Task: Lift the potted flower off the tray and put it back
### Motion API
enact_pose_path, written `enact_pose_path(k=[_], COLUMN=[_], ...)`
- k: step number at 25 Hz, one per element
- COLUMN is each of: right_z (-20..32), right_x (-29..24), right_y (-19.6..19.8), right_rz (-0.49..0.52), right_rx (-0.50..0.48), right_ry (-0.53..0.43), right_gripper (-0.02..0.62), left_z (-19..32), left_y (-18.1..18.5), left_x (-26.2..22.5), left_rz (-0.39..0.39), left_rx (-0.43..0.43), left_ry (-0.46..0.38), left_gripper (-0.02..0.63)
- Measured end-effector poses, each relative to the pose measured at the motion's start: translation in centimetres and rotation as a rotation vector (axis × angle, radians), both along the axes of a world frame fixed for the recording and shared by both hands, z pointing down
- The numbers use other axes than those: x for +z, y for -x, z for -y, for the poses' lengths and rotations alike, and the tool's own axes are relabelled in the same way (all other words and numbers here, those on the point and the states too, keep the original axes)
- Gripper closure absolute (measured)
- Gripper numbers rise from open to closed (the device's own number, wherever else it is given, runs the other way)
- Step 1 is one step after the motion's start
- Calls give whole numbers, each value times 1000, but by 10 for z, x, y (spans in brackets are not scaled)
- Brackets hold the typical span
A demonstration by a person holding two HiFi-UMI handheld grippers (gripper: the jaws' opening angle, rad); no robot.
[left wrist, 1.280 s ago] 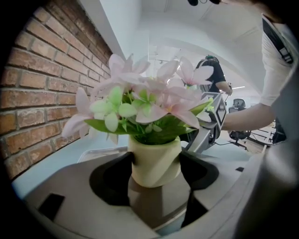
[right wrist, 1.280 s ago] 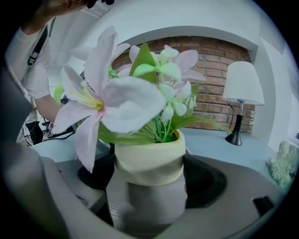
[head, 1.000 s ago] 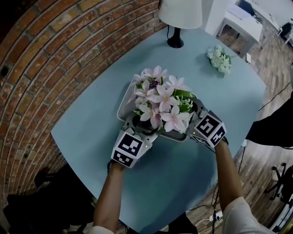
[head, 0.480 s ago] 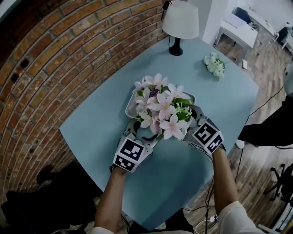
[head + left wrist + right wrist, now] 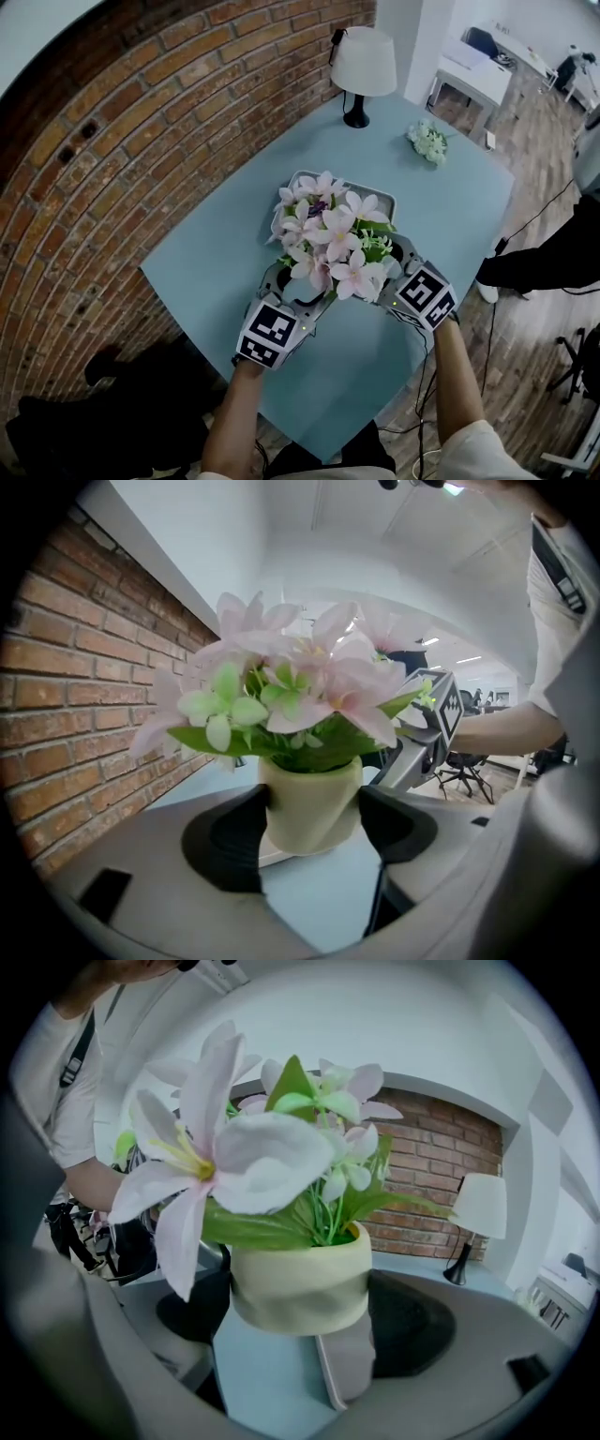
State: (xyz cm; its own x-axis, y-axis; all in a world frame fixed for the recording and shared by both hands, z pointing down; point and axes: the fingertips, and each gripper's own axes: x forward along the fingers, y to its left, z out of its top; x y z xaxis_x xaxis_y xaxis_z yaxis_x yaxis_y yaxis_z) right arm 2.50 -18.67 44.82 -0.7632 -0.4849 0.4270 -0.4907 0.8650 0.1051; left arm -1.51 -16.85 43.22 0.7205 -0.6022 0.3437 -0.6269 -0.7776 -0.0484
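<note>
Head view looks down on a blue table (image 5: 216, 272) set cornerwise to the viewer; the brick wall (image 5: 141, 122) runs close along its far left edge, while its near and right edges stand over open wooden floor (image 5: 534, 141); the tray (image 5: 298, 176) lies about mid-table with bare top on every side; the flowers (image 5: 328, 234) hang over the tray's near end, between the two grippers; the left gripper (image 5: 298, 281) comes in from the near left, and its own view shows its jaws closed in on the cream pot (image 5: 309, 803), one dark pad pressed to each side; the right gripper (image 5: 398, 258) comes in from the near right, and its jaws likewise clasp the pot, a pad tight against each flank; right gripper view shows the pot's base in the air, clear of the table, with the tray's end below and behind it; whether the base overhangs the tray or the bare top just beside it cannot be told; petals and leaves spread wider than the pot and cover the jaw tips from above; a lamp (image 5: 364, 66) stands at the far corner and a white posy (image 5: 428, 141) lies near the far right edge, both well apart from the tray; off the table, a white desk (image 5: 478, 70) stands far right, a person in dark clothes (image 5: 553, 262) is by the right edge, and a chair (image 5: 577, 366) stands further out on the floor
</note>
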Motion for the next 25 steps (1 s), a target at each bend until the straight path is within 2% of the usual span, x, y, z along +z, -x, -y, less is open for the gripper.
enact_pose_path(k=[6,13,18,25], right_z=[-50,-94,-131,-166], right_x=[-28,-67,-86,-111], right_y=[10,25,42,54], right_rz=[-10,-10,39,96], right_rx=[33,71,69,96], right_ry=[-18,-21,-31,-26], right_gripper=[124,127,129,129], left_z=[-49,-92,-128,-162], left_y=[12,27,45,59], left_x=[-24,-66,-87,-113], left_rz=[-23,-11,-71,-91], left_rx=[30,62,62,87], left_ry=[0,-7,-51,-57], left_gripper=[264,264,268,270])
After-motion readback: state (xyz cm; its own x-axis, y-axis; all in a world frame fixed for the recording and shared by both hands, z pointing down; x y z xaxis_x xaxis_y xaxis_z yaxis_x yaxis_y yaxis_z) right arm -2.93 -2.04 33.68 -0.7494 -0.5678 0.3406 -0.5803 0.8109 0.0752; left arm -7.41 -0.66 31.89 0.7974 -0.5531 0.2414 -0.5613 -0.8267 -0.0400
